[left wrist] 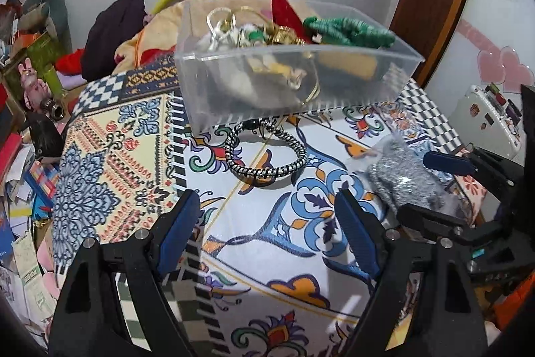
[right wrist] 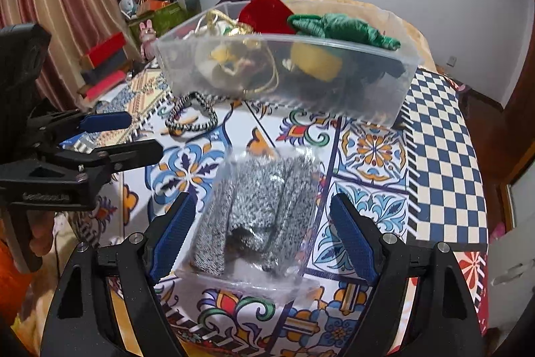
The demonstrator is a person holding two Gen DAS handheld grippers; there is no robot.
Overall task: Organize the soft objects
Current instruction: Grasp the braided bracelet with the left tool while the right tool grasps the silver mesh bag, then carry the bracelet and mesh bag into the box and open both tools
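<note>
A big table point(right wrist: 444, 136) with a bright patterned cloth fills most of both views. Part of the cloth has blue and white squares.

At the far side of the table stands a clear plastic box point(left wrist: 287, 82). It is full of things. A green knitted piece point(left wrist: 347, 30) and a red cloth point(left wrist: 284, 9) stick up over its rim. A yellow soft thing point(right wrist: 314, 61) shows through the wall, and there are gold rings and cords too.

Nearer, a clear bag of grey sparkly cloth point(right wrist: 257, 209) lies flat on the table. It is well apart from the box. The right gripper point(right wrist: 264, 236) is over it. Its jaws are spread wide, one on each side of the bag. I cannot tell if they touch it.

Just in front of the box lies a black and white braided cord ring point(left wrist: 267, 153). Its far end is right at the box wall.

The left gripper point(left wrist: 267, 223) hangs over the bare cloth, between the cord ring and the table's near edge. Its jaws are wide apart and hold nothing. The two grippers are close together, side by side.
</note>
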